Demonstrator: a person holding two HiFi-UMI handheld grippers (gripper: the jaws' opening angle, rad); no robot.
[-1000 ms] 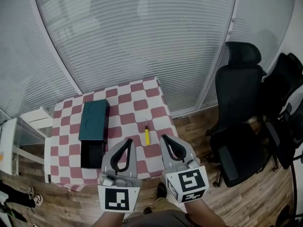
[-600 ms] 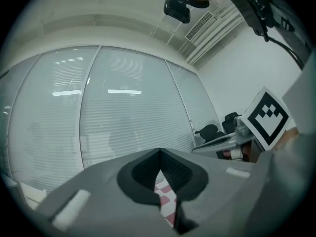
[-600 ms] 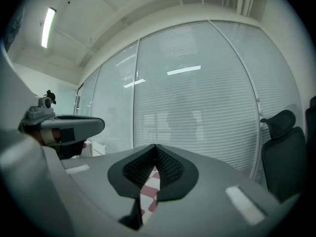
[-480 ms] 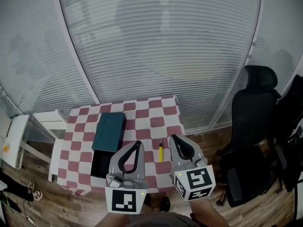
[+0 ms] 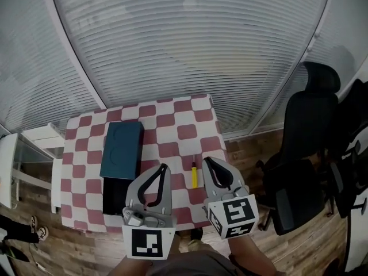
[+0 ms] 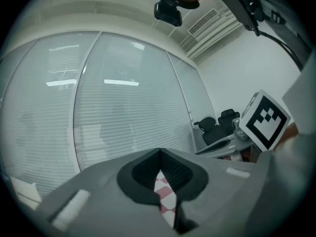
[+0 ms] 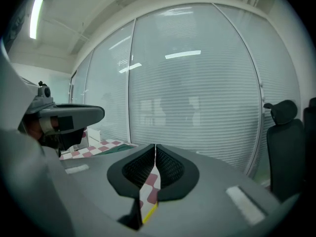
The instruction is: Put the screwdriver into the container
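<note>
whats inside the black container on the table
The black container shows a dark opening, nothing discernible inside. The teal lid seems to cover its far end and the left gripper overlaps its right edge, hiding those parts. The screwdriver lies outside, on the checkered cloth.

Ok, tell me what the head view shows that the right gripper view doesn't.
Only the head view: the wood floor. Only the right gripper view: a ceiling light. Both: the yellow screwdriver, the checked cloth, a black chair, the left gripper and the blinds.
</note>
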